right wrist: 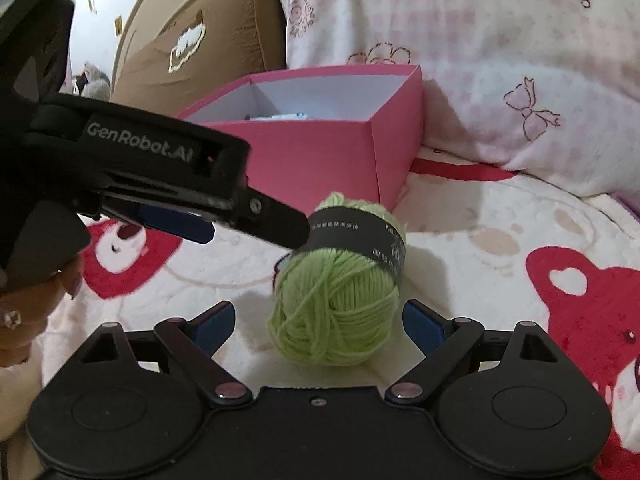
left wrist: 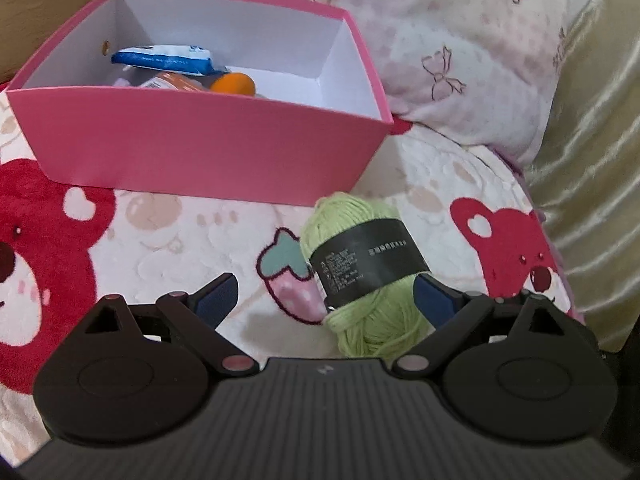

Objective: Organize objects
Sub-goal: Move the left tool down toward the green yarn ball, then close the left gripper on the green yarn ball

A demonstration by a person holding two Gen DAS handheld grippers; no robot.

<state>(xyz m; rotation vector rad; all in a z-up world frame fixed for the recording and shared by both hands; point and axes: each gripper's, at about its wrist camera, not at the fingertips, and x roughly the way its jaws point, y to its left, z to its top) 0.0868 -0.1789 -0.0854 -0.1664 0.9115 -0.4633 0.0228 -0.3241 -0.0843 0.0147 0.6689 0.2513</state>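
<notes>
A light green yarn ball (left wrist: 362, 276) with a black paper band lies on the bear-print blanket, just in front of the pink box (left wrist: 200, 144). My left gripper (left wrist: 326, 300) is open; the yarn lies against its right finger. In the right wrist view the yarn ball (right wrist: 340, 300) sits between the open fingers of my right gripper (right wrist: 318, 322), not clamped. The left gripper (right wrist: 256, 220) reaches in from the left, one fingertip at the yarn's band. The pink box (right wrist: 320, 152) stands behind the yarn. It holds a blue-white packet (left wrist: 164, 59) and an orange object (left wrist: 233, 84).
A pink-and-white pillow (left wrist: 460, 52) lies behind and right of the box. A brown cushion (right wrist: 200, 44) stands at the back left. A gold satin cover (left wrist: 592, 152) runs along the right edge. The blanket (left wrist: 180, 232) has red bears and a strawberry.
</notes>
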